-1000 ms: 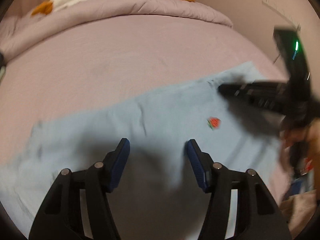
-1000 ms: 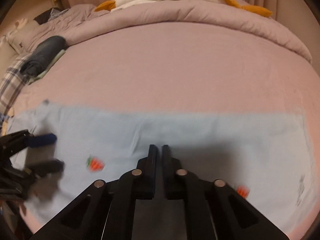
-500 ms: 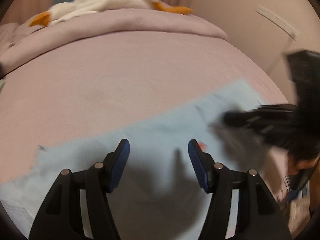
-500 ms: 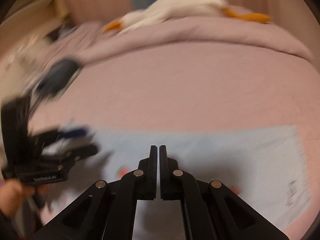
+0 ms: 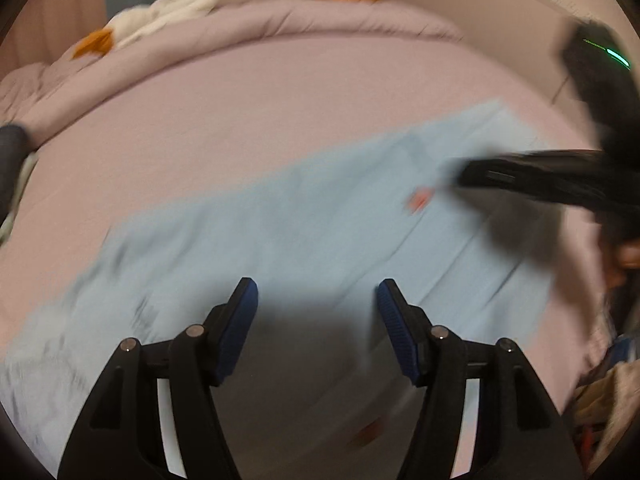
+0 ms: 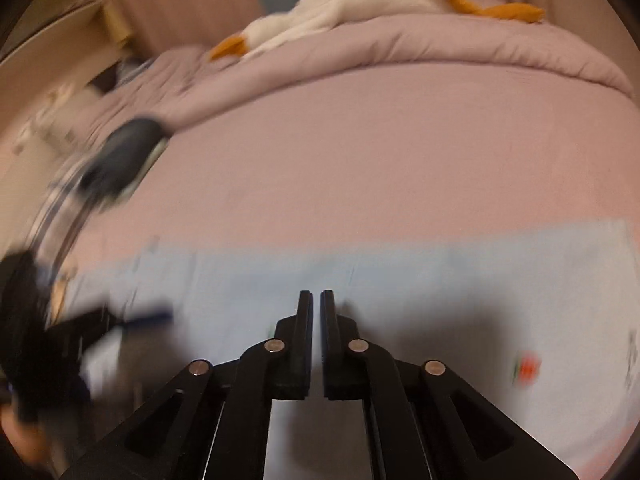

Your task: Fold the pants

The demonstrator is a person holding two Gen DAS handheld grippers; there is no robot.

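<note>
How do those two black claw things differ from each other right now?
The left gripper stands open, a wide gap between its fingers; the right gripper is shut, fingers nearly together with nothing between them. The left gripper's pads are blue and ribbed, while the right gripper's fingers look plain black from its own camera. Both are held above the light blue pants spread flat on the pink bed, and neither grips the cloth.

My left gripper [image 5: 316, 300] points steeply down, jaws parted with nothing between the blue pads [image 5: 240, 316]. My right gripper [image 6: 316, 300] also tilts down, jaws closed, nothing held. A hand [image 5: 624, 256] shows behind it, blurred.
</note>
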